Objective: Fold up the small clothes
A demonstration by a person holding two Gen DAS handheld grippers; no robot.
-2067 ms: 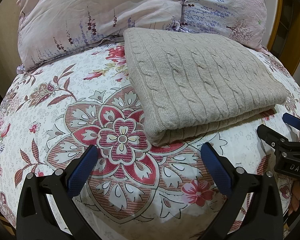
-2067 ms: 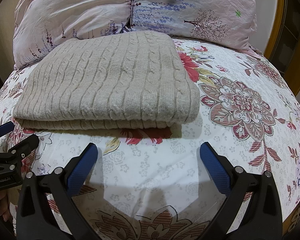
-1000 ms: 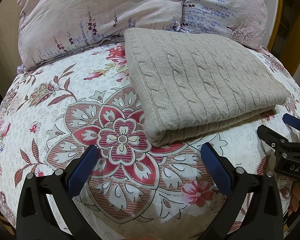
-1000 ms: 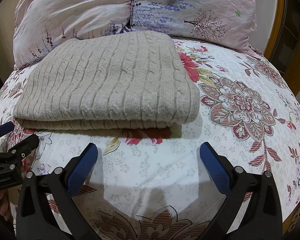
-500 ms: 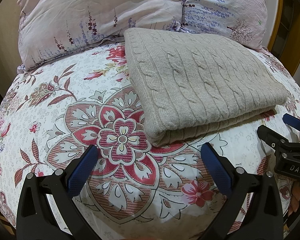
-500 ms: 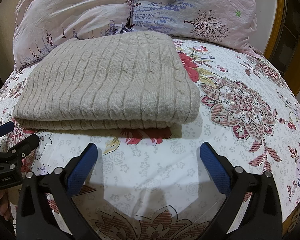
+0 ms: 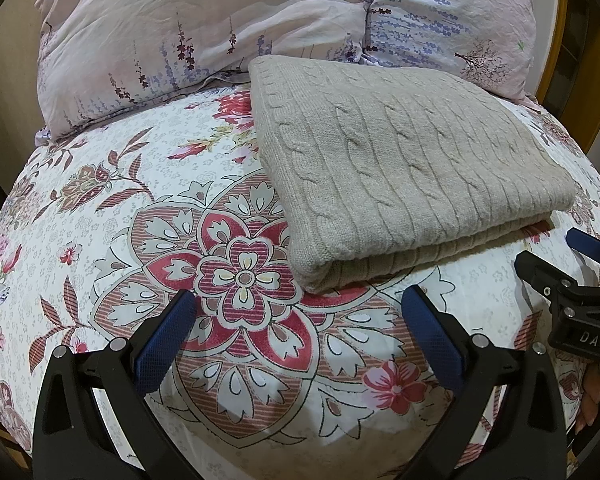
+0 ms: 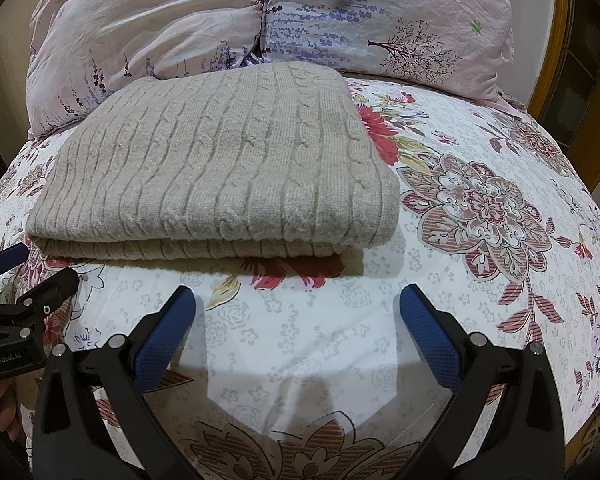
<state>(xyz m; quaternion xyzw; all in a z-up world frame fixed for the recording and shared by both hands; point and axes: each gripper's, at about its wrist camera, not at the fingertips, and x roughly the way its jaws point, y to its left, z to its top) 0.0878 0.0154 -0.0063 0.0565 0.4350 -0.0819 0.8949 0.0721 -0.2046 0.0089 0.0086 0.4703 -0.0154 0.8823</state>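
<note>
A beige cable-knit sweater (image 7: 400, 168) lies folded into a flat rectangle on the floral bedspread (image 7: 140, 220), its far edge against the pillows. It also shows in the right wrist view (image 8: 220, 168). My left gripper (image 7: 300, 332) is open and empty, hovering just short of the sweater's near left corner. My right gripper (image 8: 296, 320) is open and empty, just short of the sweater's near edge. Each gripper shows at the side of the other's view: the right one (image 7: 572, 264) and the left one (image 8: 24, 276).
Two pale floral pillows (image 7: 204, 28) (image 8: 380, 16) lean at the head of the bed. A wooden frame (image 8: 556, 40) stands at the right, past the bed's edge. The bedspread (image 8: 500, 220) stretches out to the right of the sweater.
</note>
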